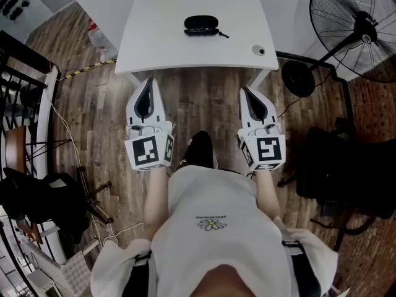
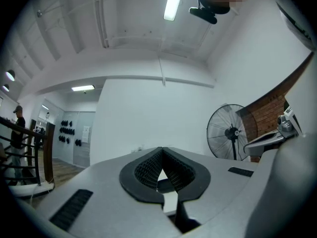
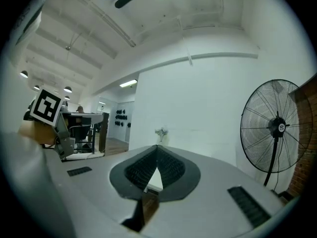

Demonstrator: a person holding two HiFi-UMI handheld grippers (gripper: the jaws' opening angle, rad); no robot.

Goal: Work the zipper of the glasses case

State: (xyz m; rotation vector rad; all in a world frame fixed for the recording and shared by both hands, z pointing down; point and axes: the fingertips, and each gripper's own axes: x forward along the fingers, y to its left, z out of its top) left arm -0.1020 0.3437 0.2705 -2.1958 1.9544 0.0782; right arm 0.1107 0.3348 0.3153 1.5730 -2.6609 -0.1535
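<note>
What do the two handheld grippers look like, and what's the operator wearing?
The white plastic left gripper and its twin right gripper taper to pointed jaws lined with black ribbed pads. Each carries a white cube with black square markers. The person wears a white T-shirt with a small daisy print.

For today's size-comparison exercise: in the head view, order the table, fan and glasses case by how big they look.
Largest: table
Next: fan, cut off at the picture's edge
Smallest: glasses case

White table (image 1: 154,36) on wood floor (image 1: 204,101), black pedestal fan (image 1: 364,30) just right of it
</note>
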